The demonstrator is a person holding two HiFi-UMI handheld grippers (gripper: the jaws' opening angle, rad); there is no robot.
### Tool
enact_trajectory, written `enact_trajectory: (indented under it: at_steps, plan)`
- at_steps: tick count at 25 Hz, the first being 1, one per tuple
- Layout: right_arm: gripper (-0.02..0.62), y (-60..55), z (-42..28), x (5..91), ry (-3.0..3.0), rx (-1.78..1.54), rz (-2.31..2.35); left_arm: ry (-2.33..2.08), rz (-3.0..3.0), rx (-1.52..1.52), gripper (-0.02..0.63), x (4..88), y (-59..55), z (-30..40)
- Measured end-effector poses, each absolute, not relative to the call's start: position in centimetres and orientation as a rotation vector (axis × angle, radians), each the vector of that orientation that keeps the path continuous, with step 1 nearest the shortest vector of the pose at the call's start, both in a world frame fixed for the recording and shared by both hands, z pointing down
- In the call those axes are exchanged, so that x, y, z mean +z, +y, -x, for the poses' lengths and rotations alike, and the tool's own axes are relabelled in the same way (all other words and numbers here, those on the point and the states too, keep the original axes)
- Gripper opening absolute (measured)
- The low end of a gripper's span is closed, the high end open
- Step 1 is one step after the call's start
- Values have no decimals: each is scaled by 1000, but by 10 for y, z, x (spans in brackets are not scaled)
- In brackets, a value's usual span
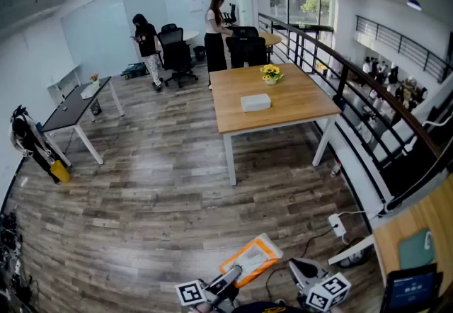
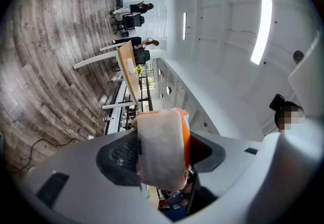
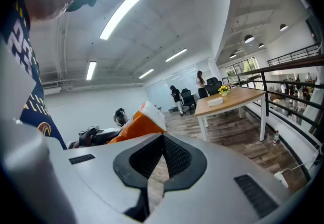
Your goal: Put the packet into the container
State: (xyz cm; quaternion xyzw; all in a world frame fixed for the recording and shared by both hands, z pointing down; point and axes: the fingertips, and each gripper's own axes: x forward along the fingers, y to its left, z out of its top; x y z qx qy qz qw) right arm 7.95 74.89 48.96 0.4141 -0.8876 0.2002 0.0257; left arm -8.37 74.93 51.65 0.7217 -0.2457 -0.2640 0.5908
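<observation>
Pinching an orange-and-white packet [image 2: 162, 149] between the jaws of the left gripper [image 1: 230, 280], low over the wood-plank floor [image 1: 156, 184] at the near edge of the head view, with most of the packet sticking out past the jaw tips. Just to the right of it, carrying the right gripper [image 3: 163, 139] with jaws pressed together on nothing. Well apart across the room, facing a wooden table [image 1: 297, 103] bearing a white box [image 1: 255, 102] and a pot of yellow flowers [image 1: 270, 74], with one person [image 1: 146, 46] and another [image 1: 214, 32] standing among office chairs [image 1: 177, 57] beyond.
</observation>
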Motion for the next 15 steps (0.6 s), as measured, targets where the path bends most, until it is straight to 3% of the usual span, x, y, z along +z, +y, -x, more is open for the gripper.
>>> enact_trajectory:
  at_steps: [15]
  plan:
    - [9, 745, -4, 485, -2710, 619, -1429, -543, -1705, -624, 247, 527, 745, 181]
